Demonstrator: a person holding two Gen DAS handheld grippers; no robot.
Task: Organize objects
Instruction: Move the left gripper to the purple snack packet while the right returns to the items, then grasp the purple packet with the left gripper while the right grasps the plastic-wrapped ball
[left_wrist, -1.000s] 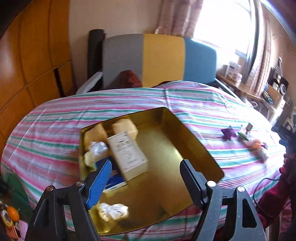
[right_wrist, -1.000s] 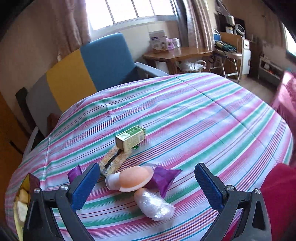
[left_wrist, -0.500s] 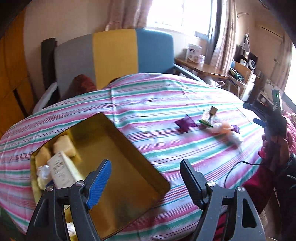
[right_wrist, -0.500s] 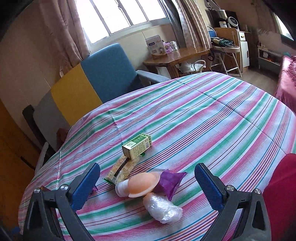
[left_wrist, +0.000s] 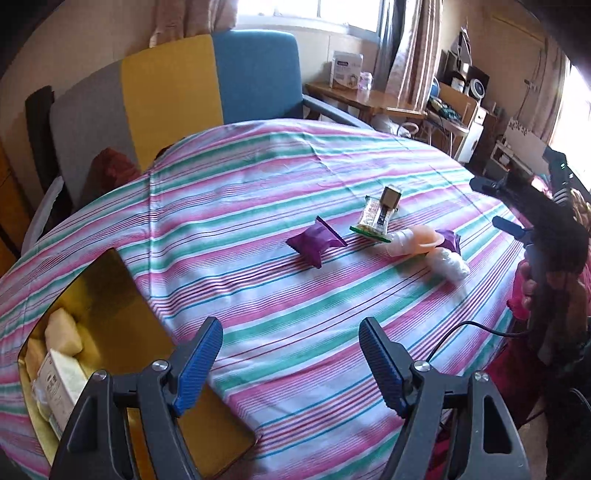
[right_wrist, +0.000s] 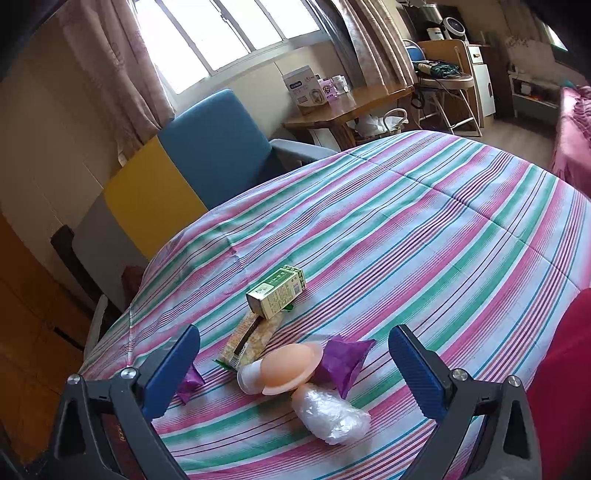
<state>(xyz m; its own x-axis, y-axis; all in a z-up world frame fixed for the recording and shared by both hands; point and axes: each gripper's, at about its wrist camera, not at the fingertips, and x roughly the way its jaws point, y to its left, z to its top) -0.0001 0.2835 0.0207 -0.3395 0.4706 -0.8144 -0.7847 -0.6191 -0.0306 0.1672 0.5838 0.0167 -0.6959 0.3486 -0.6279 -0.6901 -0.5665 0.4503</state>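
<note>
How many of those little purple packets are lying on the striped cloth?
2. One purple packet lies alone, left of the snack wrapper. The other purple packet is tucked against the peach-coloured cap. More could be hidden inside the gold tin.

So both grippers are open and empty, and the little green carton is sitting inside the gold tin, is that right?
Not quite. Both the left gripper and the right gripper are open and empty, but the green carton lies on the striped cloth, on the end of a snack packet, not in the gold tin. The right wrist view shows it.
</note>
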